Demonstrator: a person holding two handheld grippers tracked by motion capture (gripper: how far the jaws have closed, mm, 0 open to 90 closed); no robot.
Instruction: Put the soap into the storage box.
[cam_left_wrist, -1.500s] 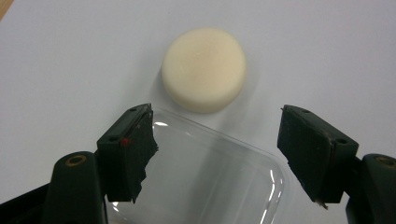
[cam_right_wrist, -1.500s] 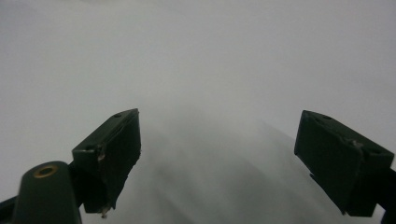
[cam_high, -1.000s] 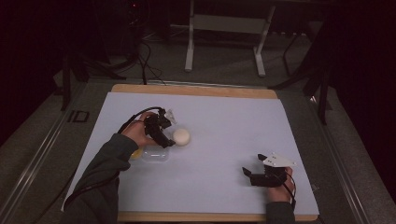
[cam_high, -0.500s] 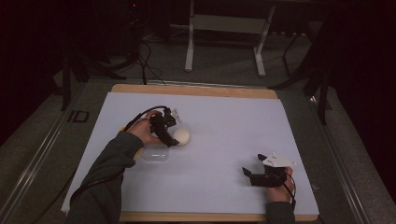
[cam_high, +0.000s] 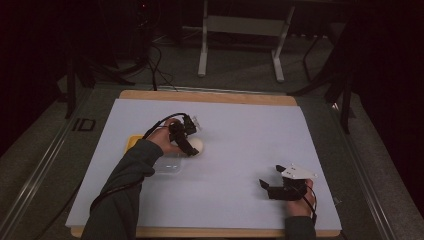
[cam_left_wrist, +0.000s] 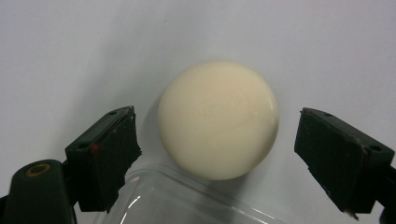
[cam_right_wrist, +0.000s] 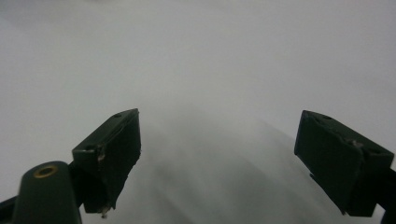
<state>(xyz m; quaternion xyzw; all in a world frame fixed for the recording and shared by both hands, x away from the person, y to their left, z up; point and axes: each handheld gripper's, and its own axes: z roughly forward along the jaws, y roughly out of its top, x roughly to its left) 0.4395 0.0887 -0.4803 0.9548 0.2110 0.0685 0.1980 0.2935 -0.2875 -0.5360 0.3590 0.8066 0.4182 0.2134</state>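
L tongs just opening, wide round soap, untouched

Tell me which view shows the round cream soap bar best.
The left gripper view: the soap bar lies large and sharp on the white mat, its faint embossed lettering visible, beside a clear plastic container. The high view shows it small, partly hidden by the left claw.

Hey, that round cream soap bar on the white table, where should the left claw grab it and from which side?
Grip the soap across its widest middle, coming from above as the left claw already does; its jaws, just opened, stand either side without touching. The bar is round and smooth, so an off-centre pinch would likely slip. Mind the clear plastic box, whose edge sits right against it.
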